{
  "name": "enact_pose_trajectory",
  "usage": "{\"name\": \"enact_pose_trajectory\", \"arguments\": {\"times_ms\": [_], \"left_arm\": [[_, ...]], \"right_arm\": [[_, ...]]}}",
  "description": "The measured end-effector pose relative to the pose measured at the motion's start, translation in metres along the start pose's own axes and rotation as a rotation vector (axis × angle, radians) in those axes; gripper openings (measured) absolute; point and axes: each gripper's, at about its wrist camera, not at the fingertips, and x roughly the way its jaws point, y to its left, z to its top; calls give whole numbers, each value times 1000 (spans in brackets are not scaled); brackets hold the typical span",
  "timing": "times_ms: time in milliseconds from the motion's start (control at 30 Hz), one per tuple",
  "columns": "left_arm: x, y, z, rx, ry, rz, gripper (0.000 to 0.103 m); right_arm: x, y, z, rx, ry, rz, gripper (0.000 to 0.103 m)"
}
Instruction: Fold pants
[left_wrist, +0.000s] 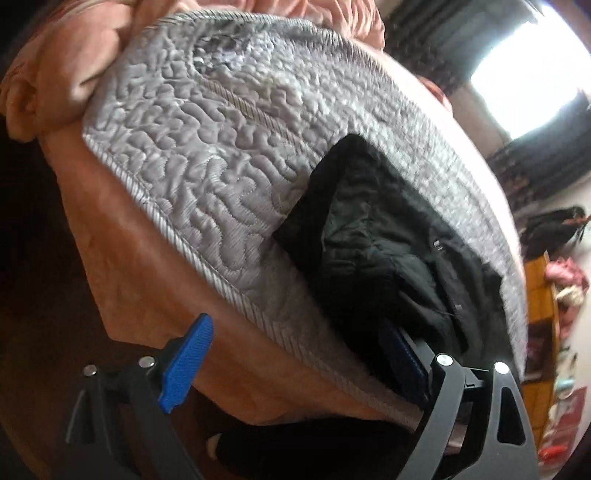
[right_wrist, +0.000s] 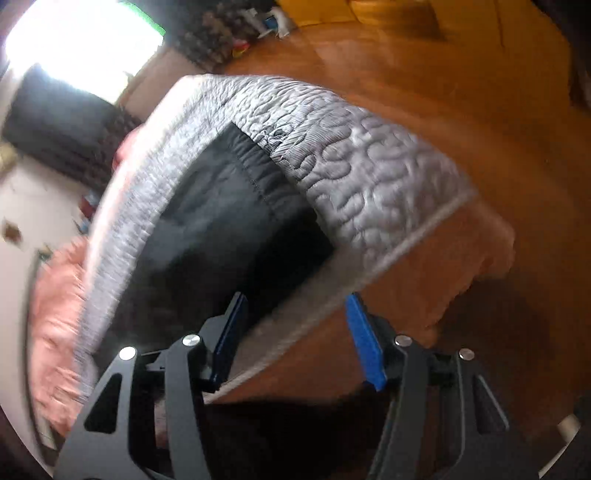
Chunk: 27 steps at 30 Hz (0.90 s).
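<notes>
Nearest, the left gripper (left_wrist: 295, 362) stands wide open, gripping nothing; the black pants (left_wrist: 384, 236) lie just past its right finger on the grey quilted mattress (left_wrist: 207, 147). Likewise the right gripper (right_wrist: 299, 339) is open and empty, the pants (right_wrist: 229, 225) beyond its left finger on the mattress (right_wrist: 369, 166).

Matt black cloth pants (left_wrist: 376, 236) on a sheeny quilted grey mattress (left_wrist: 207, 147) (ribbed cord edging), glossy wooden floor (right_wrist: 461, 66)
</notes>
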Motion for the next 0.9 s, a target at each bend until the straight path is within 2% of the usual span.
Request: {"name": "enact_pose_trajectory", "arguments": {"times_ms": [67,167,233,367,500,600,733,833,867,900], "left_arm": [[-2,-1,-2,-27,-27,-51,91],[7,-6,0,-50,-17,-74,92],[14,-11,4,-57,-17,-78,92],[18,-25,12,-55,-19,-89,93],[-3,-29,14,-52,-79,-91,92],[-11,-32,13,-59,-82,-114,92],[-20,-34,8,-61,-115,-63,92],[-14,-17,-2,-124,-60,38,92],[-14,-11,-5,-158,-55,51,91],[-19,-3,-9,-203,-74,14,91]], "right_arm": [[-6,-7,-4,74,-22,102,56],[-3,-9,-1,188,-47,232,54],[5,-5,3,221,-41,265,54],[31,6,20,253,-18,234,54],[50,9,29,296,-8,206,54],[53,12,32,285,-4,207,54],[59,11,33,296,-3,199,54],[59,12,33,290,-6,198,54],[60,14,33,283,-4,198,54],[58,13,32,280,-4,198,54]]}}
